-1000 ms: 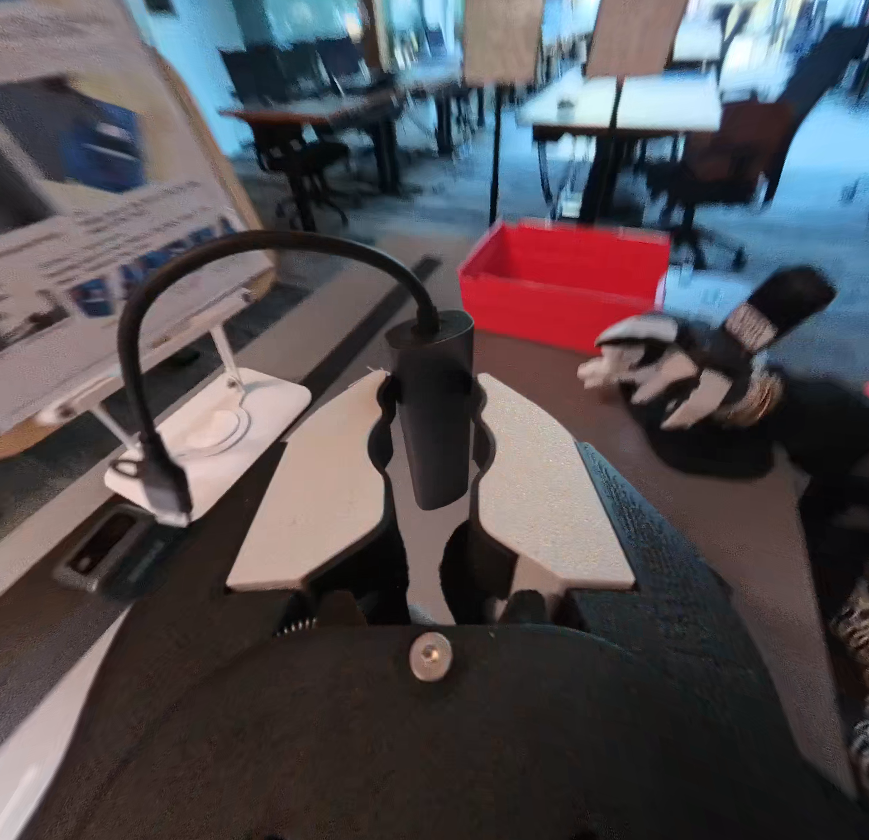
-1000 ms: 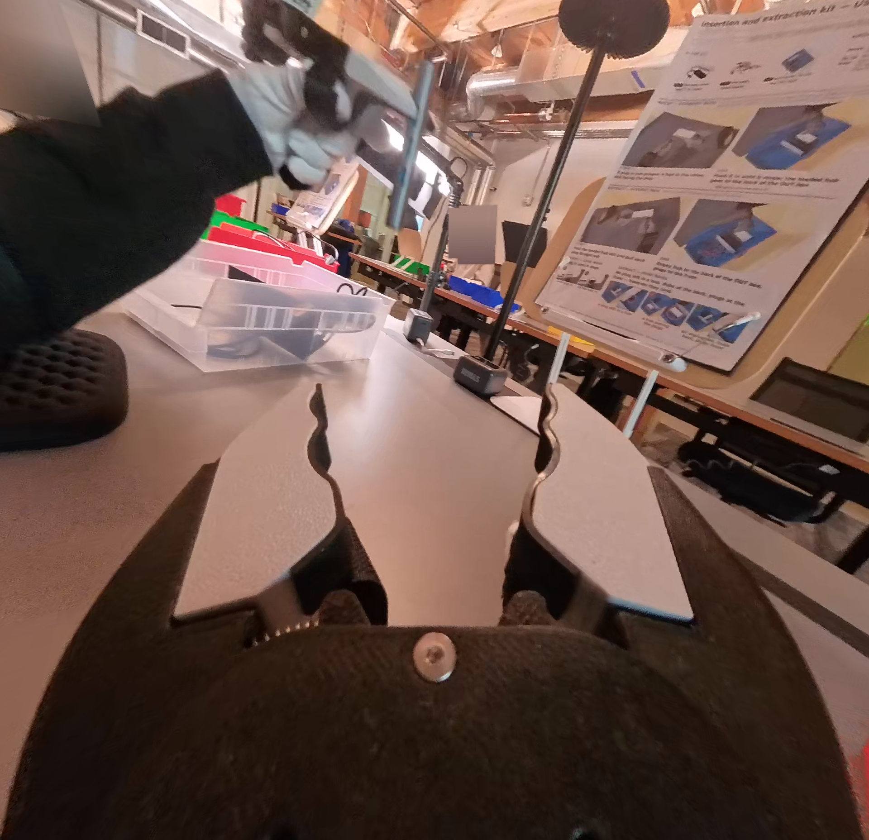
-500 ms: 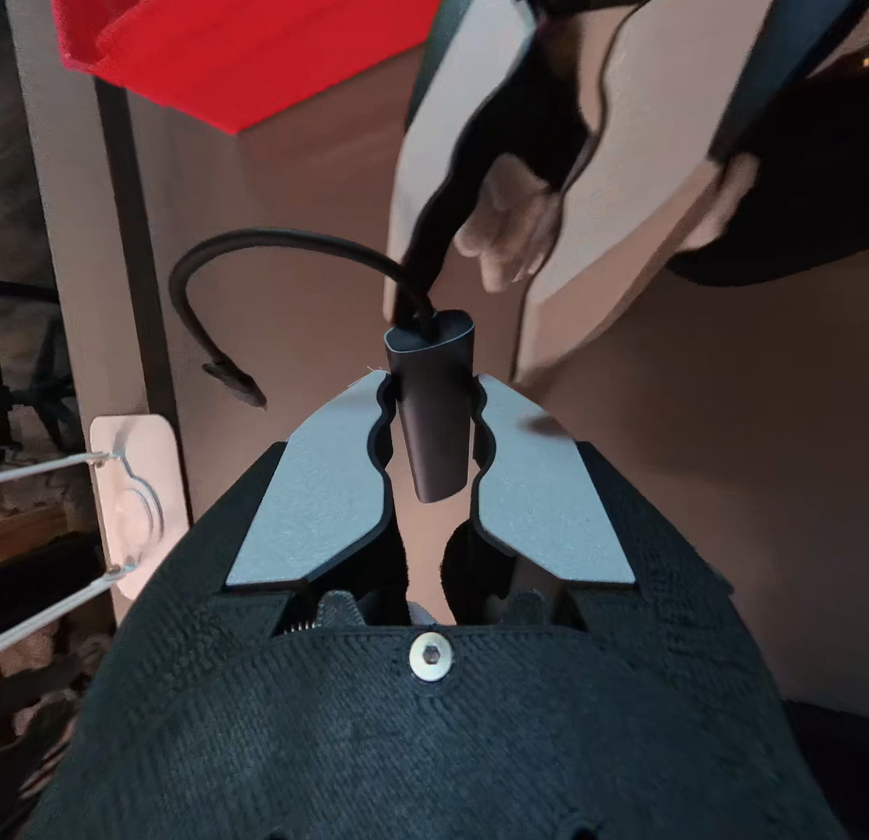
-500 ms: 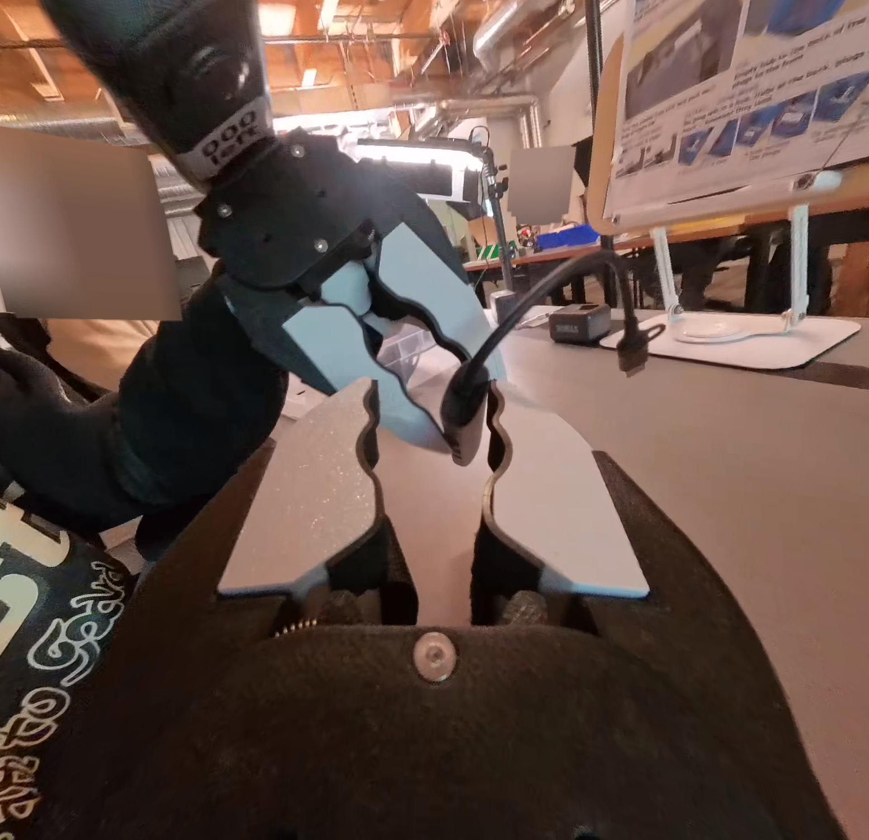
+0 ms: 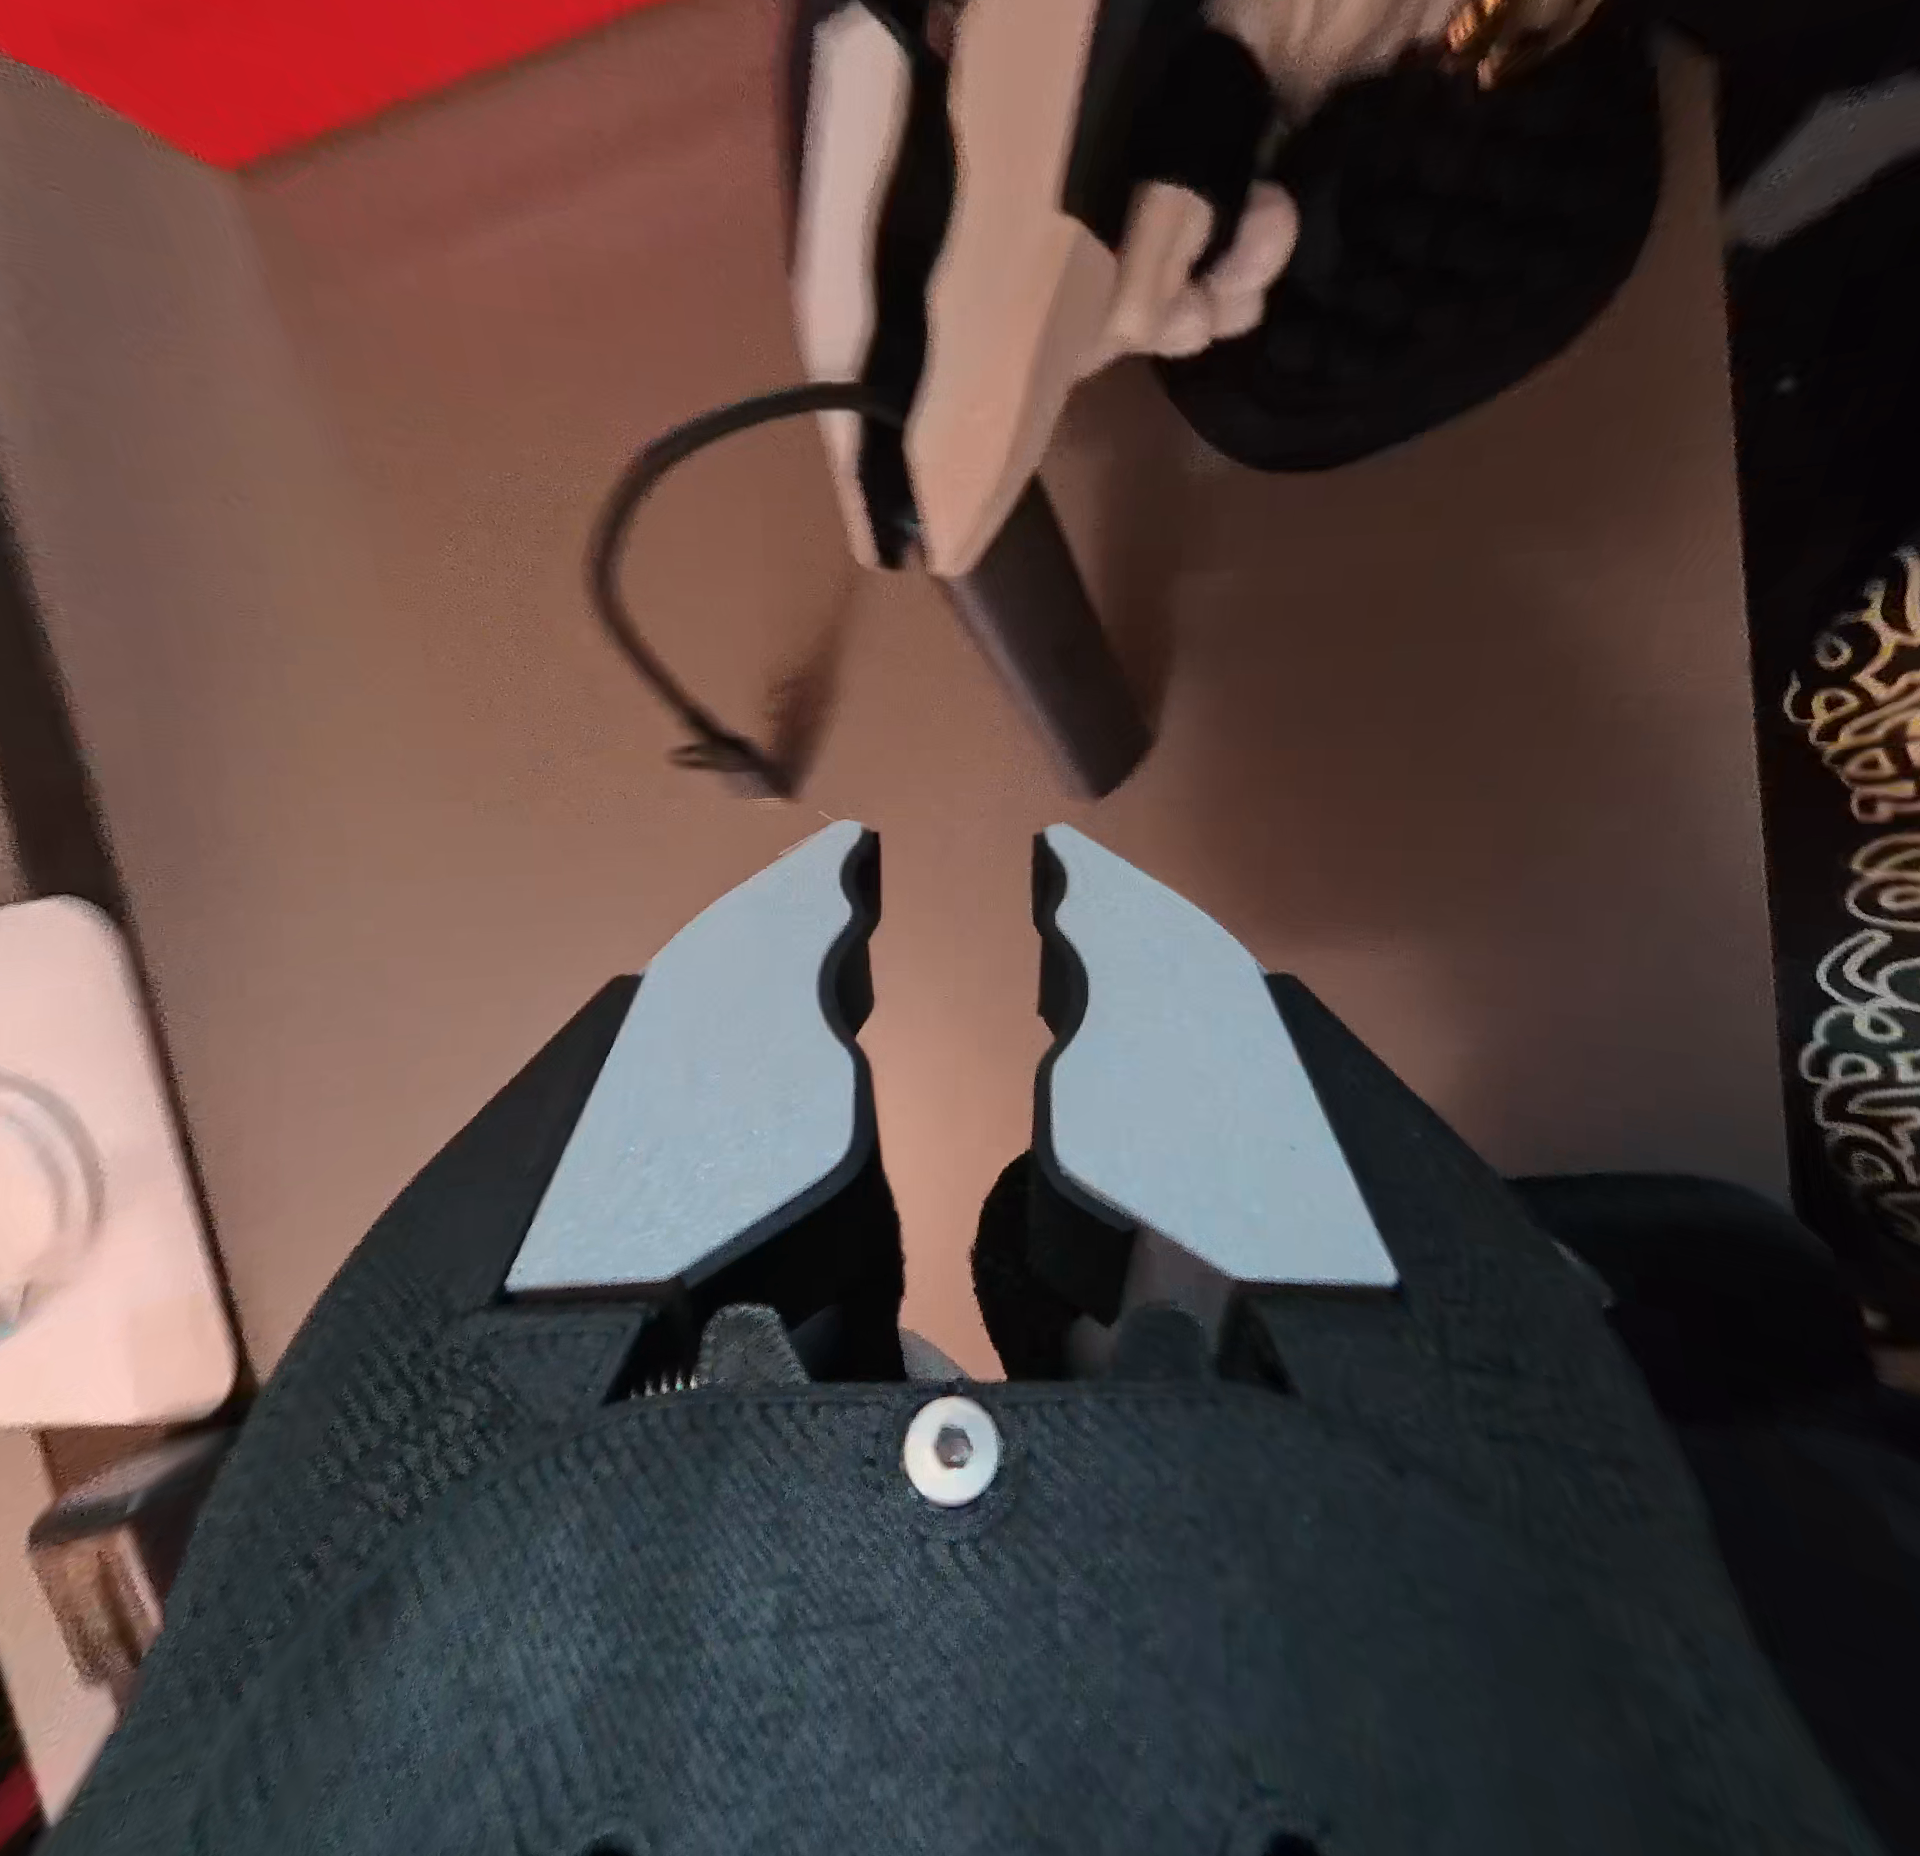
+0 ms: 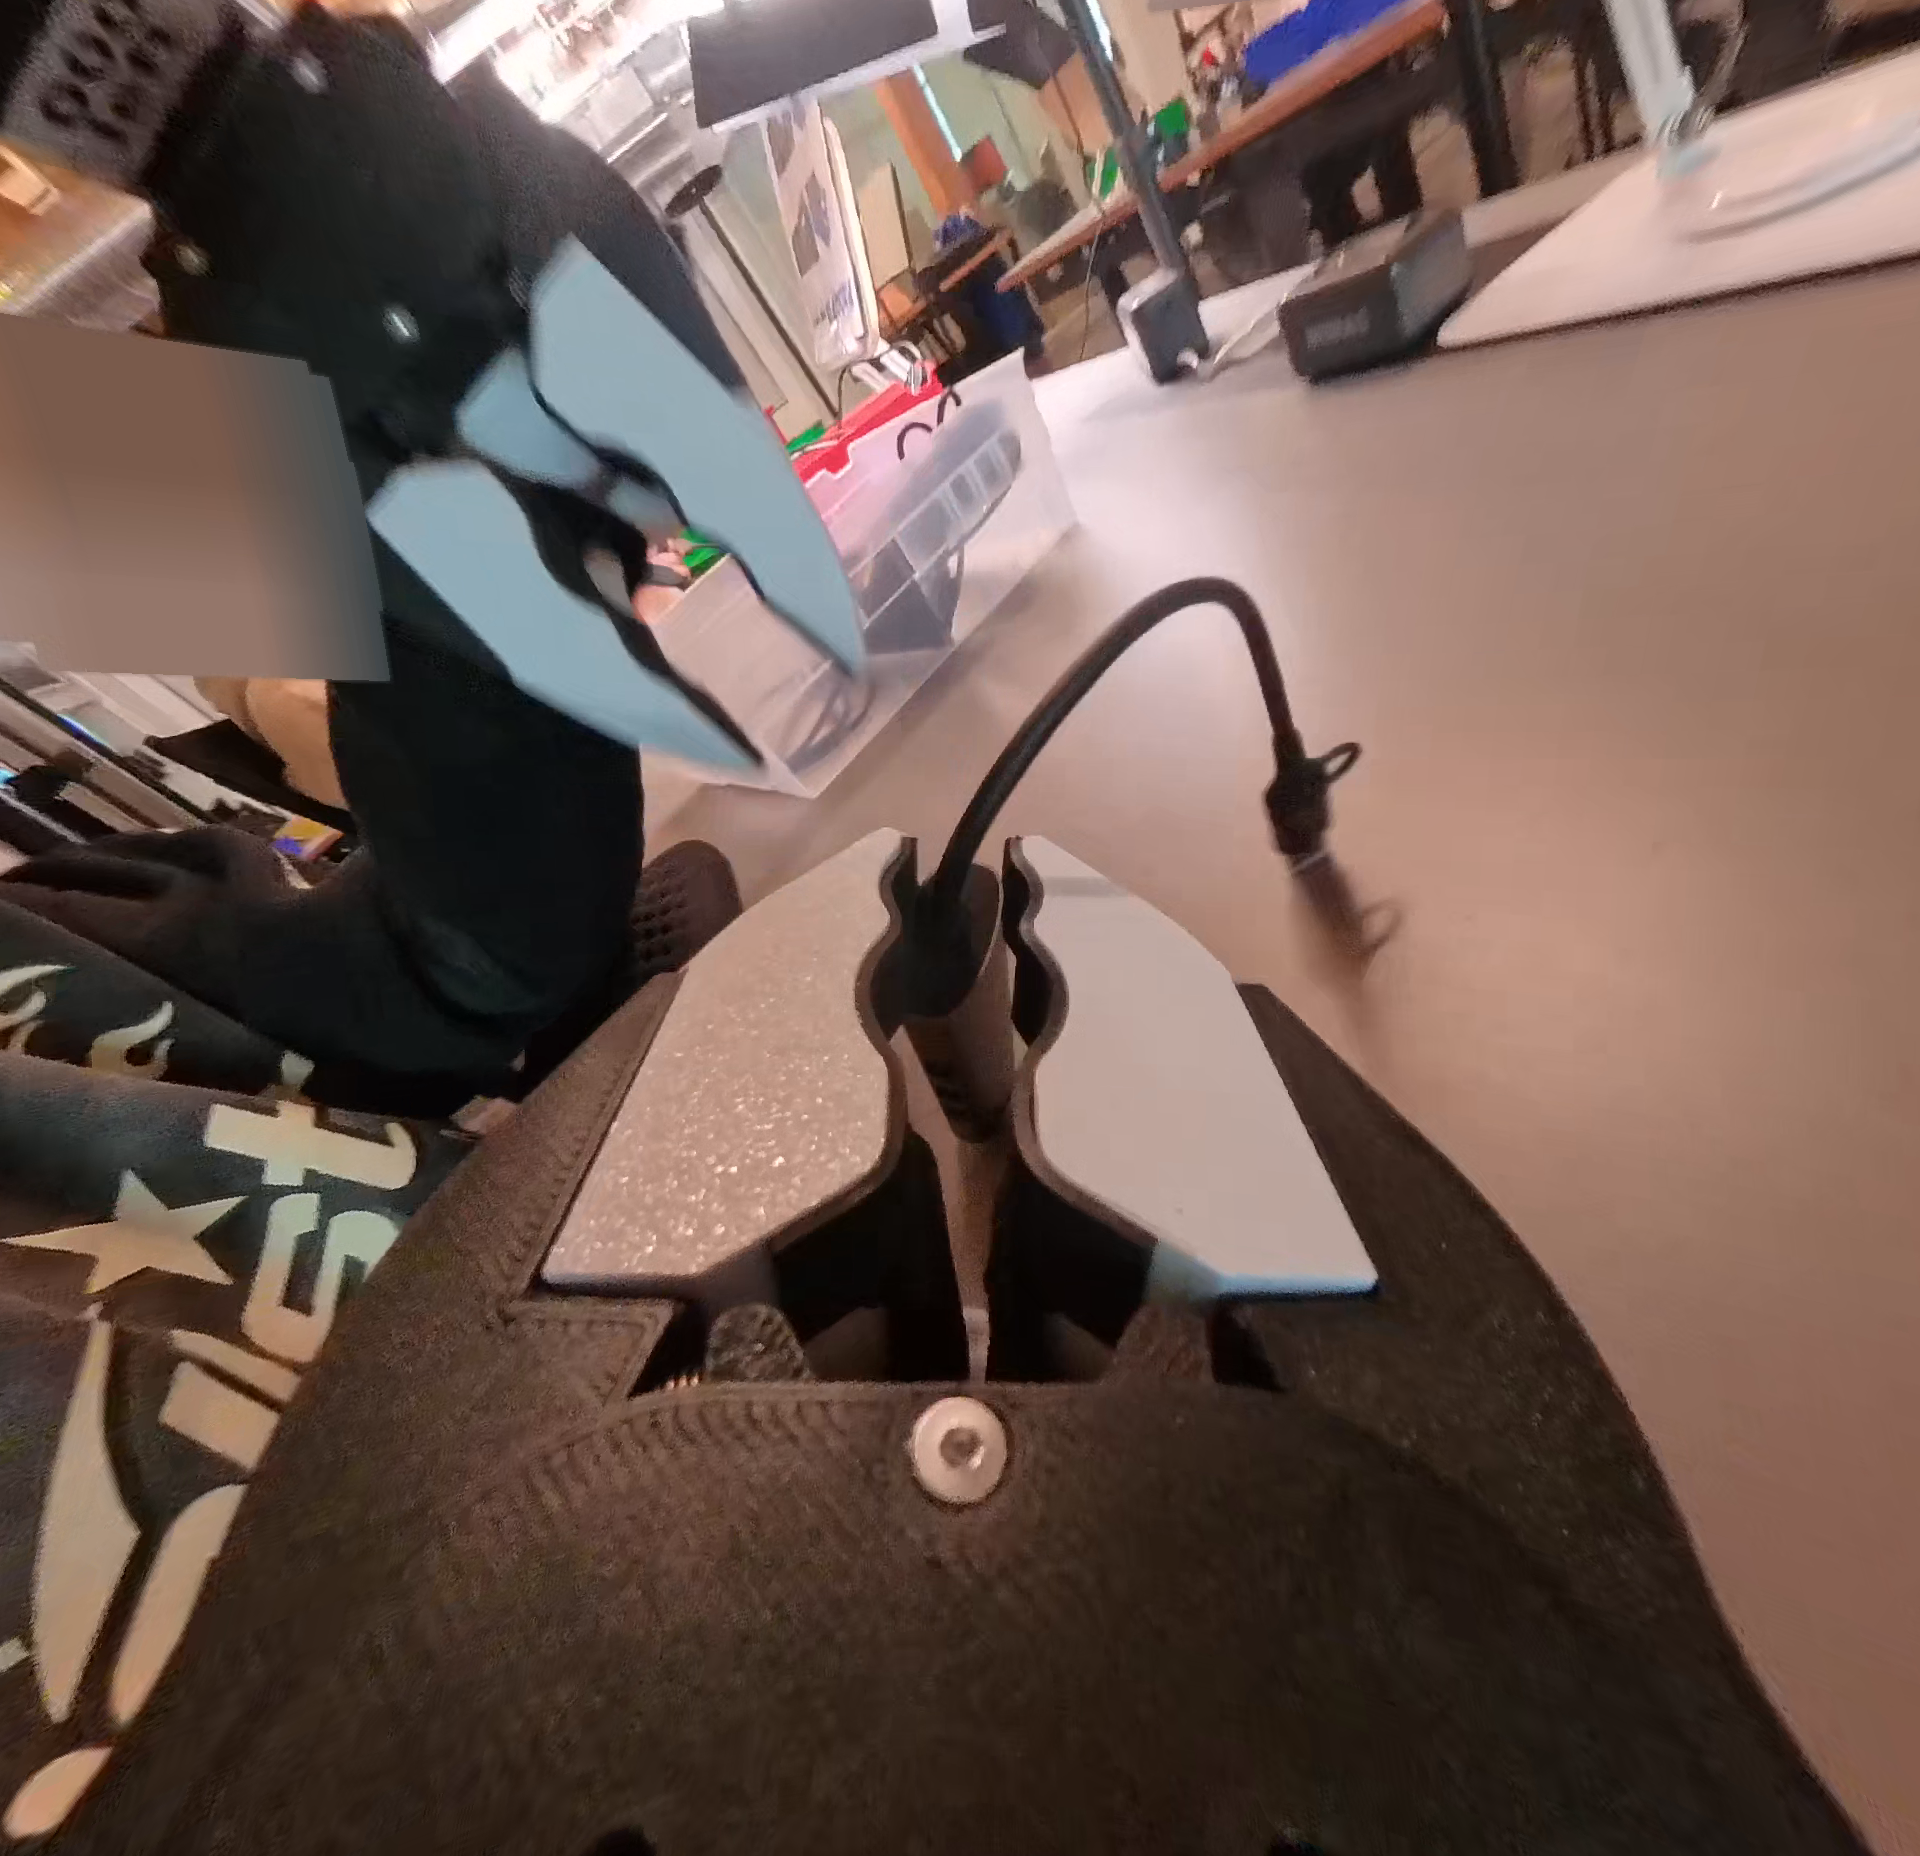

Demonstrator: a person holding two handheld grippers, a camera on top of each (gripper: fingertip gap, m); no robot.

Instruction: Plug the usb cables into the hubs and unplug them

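Since half a second ago the hub (image 6: 951, 1006) has passed from the left gripper (image 5: 956, 861), whose jaws now stand parted and empty, into the right gripper (image 6: 956, 871), clamped on its dark body. It looks light and rigid, smooth enough to slip, so the flat sides suit the grip. Its short, springy cable (image 6: 1143, 643) arches forward past the fingertips, the plug (image 6: 1299, 798) hanging ahead and right, just above the table (image 6: 1610, 767).

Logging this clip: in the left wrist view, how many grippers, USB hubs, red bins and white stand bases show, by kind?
Grippers: 2, the left gripper and the right gripper
USB hub: 1
Red bin: 1
White stand base: 1
Total: 5
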